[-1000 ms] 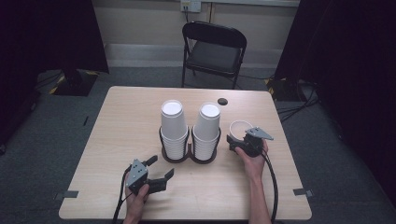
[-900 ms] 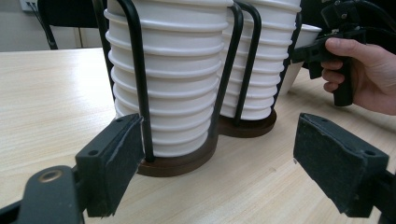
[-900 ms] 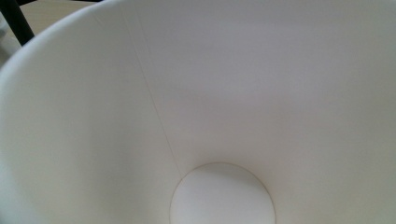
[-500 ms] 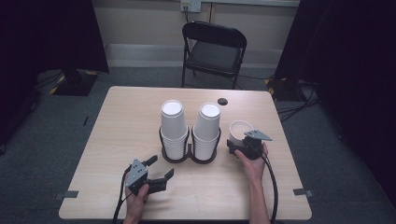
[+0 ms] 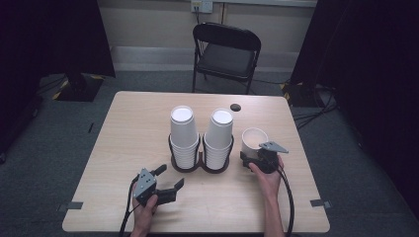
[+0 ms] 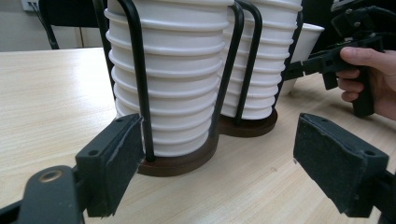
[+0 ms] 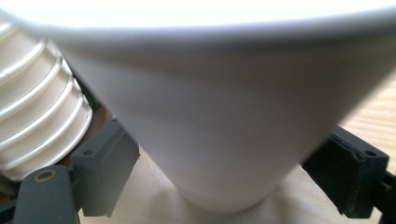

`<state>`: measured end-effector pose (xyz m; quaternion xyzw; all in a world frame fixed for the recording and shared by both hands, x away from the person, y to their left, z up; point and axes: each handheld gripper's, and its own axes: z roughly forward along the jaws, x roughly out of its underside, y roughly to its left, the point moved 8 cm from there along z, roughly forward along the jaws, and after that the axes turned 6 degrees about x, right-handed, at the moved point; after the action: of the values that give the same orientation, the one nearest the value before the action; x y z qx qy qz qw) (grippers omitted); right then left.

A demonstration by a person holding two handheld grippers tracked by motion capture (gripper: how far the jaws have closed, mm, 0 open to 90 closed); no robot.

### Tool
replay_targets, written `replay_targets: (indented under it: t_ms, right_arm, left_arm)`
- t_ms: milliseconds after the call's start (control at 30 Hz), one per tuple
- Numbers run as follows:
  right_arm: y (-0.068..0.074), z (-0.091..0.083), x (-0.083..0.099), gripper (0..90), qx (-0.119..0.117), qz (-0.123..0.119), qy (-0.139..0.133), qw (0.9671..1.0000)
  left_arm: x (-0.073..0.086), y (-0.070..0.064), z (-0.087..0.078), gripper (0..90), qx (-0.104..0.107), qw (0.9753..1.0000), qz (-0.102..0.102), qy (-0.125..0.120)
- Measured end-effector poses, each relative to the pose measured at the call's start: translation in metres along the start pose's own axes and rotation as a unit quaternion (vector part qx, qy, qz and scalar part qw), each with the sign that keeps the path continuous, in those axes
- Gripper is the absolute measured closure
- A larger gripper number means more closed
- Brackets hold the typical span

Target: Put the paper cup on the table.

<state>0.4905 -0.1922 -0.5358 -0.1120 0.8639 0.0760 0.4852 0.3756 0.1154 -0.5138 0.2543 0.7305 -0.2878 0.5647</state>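
Observation:
A single white paper cup (image 5: 254,138) stands upright on the table, right of a black wire holder (image 5: 200,165) with two upside-down cup stacks (image 5: 183,133) (image 5: 220,136). My right gripper (image 5: 251,159) is open, its jaws flanking the cup's base. In the right gripper view the cup (image 7: 224,116) fills the space between the pads (image 7: 105,168), and I cannot tell whether they touch it. My left gripper (image 5: 171,176) is open and holds nothing, near the front edge. Its view faces the left stack (image 6: 182,70) and holder; the right gripper (image 6: 327,60) is beyond.
The wooden table (image 5: 133,128) has bare surface to the left and along the front. A small black disc (image 5: 235,106) lies behind the stacks. A black folding chair (image 5: 225,49) stands beyond the far edge. Cables trail from both grippers toward me.
The right gripper has shifted very slightly nearer to me at the cup. The left gripper has stayed in place.

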Motion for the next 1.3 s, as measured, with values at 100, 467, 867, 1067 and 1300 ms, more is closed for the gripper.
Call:
replay_targets:
  t_ms: [100, 467, 867, 1067, 1300]
  right_arm:
    - [-0.002, -0.005, 0.001, 13.6, 0.005, 0.005, -0.003, 1.0000]
    - [-0.004, -0.023, 0.001, 13.5, 0.010, 0.015, -0.030, 0.9994]
    - [0.006, -0.051, 0.004, 17.0, 0.001, 0.023, -0.069, 0.9973]
    - [0.019, -0.071, 0.005, 22.3, -0.008, 0.017, -0.102, 0.9946]
    - [0.041, -0.086, 0.008, 20.9, -0.026, 0.019, -0.125, 0.9916]
  left_arm:
    - [0.000, 0.000, 0.000, 15.9, 0.000, 1.0000, 0.004, 0.001]
    - [0.000, 0.000, 0.001, 15.9, -0.007, 0.9999, 0.007, 0.005]
    - [0.000, 0.000, 0.000, 16.2, -0.029, 0.9995, 0.008, 0.003]
    - [0.001, -0.001, -0.001, 16.2, -0.032, 0.9995, 0.004, 0.006]
    - [0.002, -0.003, -0.003, 16.1, -0.031, 0.9995, 0.002, 0.006]
